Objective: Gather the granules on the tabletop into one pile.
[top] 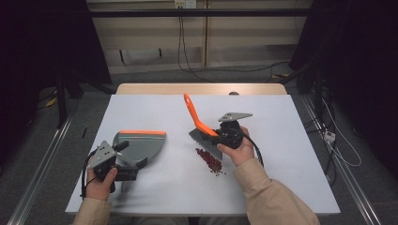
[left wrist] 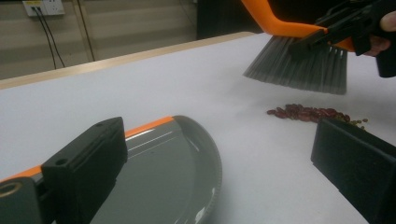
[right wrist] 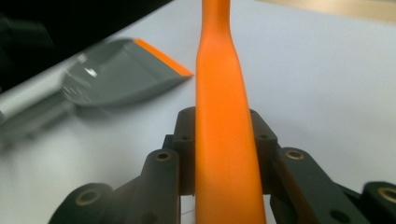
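The brush (top: 202, 127), grey-bristled with an orange handle, hangs tilted above the white surface (top: 281, 140), its bristles just over a small heap of red beans (top: 210, 161). The right hand-held gripper (top: 224, 133) clamps its jaws tight on the orange handle. To the left, apart from the beans, the grey dustpan (top: 138, 146) with its orange lip lies flat on the surface. The left hand-held gripper (top: 123, 161) sits at the dustpan's handle end with jaws spread wide, gripping nothing.
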`<action>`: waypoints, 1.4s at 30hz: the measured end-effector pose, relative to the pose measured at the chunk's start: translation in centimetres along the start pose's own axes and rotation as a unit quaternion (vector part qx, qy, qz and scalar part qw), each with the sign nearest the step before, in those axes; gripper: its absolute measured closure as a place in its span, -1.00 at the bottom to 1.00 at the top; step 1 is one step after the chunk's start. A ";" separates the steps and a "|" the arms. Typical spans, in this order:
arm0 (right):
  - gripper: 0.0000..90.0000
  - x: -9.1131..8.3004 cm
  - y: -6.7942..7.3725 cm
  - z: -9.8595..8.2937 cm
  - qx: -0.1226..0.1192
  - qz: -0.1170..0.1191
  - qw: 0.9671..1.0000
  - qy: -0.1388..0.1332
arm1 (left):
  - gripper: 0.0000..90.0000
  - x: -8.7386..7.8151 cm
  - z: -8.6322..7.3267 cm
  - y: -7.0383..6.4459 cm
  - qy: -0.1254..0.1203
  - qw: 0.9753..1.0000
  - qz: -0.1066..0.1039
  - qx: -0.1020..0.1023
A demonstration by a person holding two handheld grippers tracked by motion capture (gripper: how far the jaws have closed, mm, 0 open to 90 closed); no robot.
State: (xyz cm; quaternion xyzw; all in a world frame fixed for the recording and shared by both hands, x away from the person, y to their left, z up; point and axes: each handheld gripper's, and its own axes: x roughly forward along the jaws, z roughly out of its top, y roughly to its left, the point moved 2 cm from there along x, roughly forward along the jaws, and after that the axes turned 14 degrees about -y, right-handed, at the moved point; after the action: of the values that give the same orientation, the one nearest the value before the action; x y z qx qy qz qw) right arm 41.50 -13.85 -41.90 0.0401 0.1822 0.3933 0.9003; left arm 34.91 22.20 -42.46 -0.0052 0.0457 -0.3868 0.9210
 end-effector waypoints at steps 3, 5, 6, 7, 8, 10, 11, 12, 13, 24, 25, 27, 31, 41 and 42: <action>0.58 0.6 -1.0 -0.3 -0.046 0.013 0.999 0.008 | -0.93 0.0 0.0 0.1 0.000 1.000 0.001 -0.001; 0.58 1.1 -1.6 -0.6 -0.080 0.022 0.996 0.021 | -0.93 0.0 0.0 0.1 0.000 1.000 0.001 -0.002; 0.58 1.4 -1.9 -0.7 -0.088 0.026 0.995 0.024 | -0.93 0.0 -0.1 0.1 0.000 1.000 0.001 -0.001; 0.58 1.6 -2.1 -0.8 -0.099 0.031 0.994 0.026 | -0.93 0.0 -0.1 0.1 -0.001 1.000 0.002 -0.003; 0.58 1.8 -2.2 -0.9 -0.105 0.032 0.994 0.027 | -0.93 0.0 -0.1 0.2 0.001 1.000 0.001 -0.001; 0.58 2.2 -2.4 -0.9 -0.123 0.040 0.991 0.028 | -0.93 0.0 -0.1 0.3 0.001 1.000 0.002 -0.003; 0.58 2.4 -2.4 -1.0 -0.130 0.045 0.990 0.026 | -0.93 0.0 -0.1 0.3 0.001 1.000 0.003 -0.003; 0.58 2.5 -2.5 -1.1 -0.132 0.048 0.990 0.027 | -0.93 0.0 -0.1 0.3 0.001 1.000 0.004 -0.003; 0.58 2.7 -2.6 -1.3 -0.135 0.050 0.989 0.030 | -0.93 -0.1 -0.1 0.3 0.001 1.000 0.004 -0.004; 0.58 2.6 -1.5 -1.9 -0.141 0.111 0.982 0.060 | -0.93 -0.1 -0.2 0.2 0.002 1.000 0.003 -0.004; 0.58 2.5 -1.4 -1.9 -0.140 0.116 0.981 0.062 | -0.93 -0.1 -0.2 0.2 0.002 1.000 0.003 -0.004; 0.58 2.3 -1.1 -2.0 -0.138 0.126 0.980 0.065 | -0.93 -0.1 -0.1 0.2 0.001 1.000 0.003 -0.004; 0.57 2.1 -0.5 -2.1 -0.149 0.135 0.977 0.073 | -0.93 -0.2 -0.1 0.1 0.000 1.000 0.003 -0.004; 0.57 1.2 0.6 -2.6 -0.158 0.148 0.973 0.077 | -0.93 -0.3 0.2 0.2 -0.004 1.000 0.006 -0.005; 0.57 1.1 0.7 -2.6 -0.161 0.150 0.972 0.077 | -0.93 -0.4 0.2 0.2 -0.004 1.000 0.006 -0.006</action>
State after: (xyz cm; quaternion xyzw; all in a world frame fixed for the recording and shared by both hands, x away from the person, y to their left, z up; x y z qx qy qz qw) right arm 40.74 -12.73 -44.49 -0.1091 0.1773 0.5498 0.8089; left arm 34.81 22.58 -42.24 -0.0123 0.0440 -0.3805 0.9236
